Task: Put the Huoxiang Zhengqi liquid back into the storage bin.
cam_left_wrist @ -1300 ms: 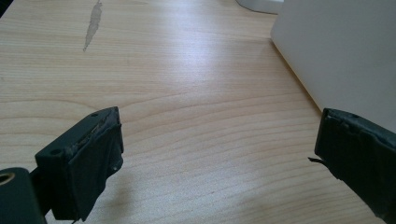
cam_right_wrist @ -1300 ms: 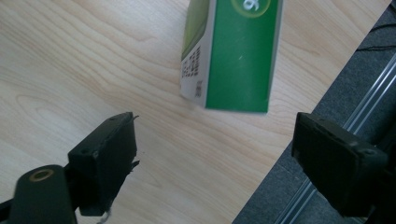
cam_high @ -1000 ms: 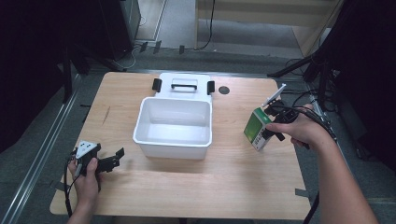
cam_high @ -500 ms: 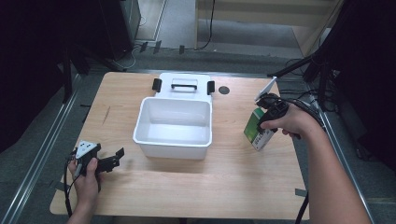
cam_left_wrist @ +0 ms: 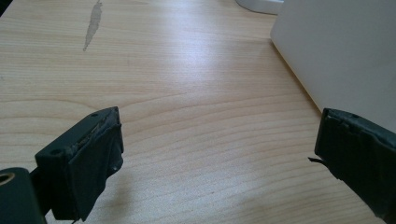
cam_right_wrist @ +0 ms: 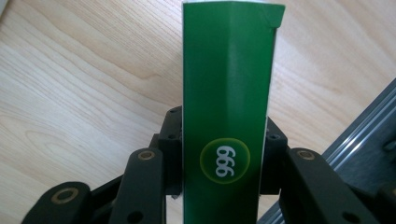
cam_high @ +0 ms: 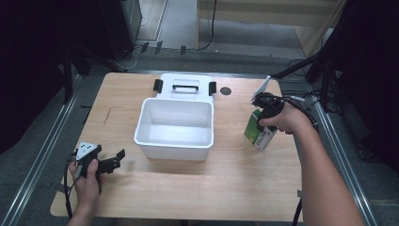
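This looks like a lab or recording workspace rather than a home. A plain light-wood surface (cam_high: 197, 188) stands on a grey floor (cam_high: 33, 150), with metal rails (cam_high: 42, 155) running along both of its sides. Black cables (cam_high: 306, 101) trail past the right claw (cam_high: 263, 117), and more lie on the floor beyond the surface's far edge. Dark stands and equipment (cam_high: 117, 23) ring the area, and the surroundings are dim.
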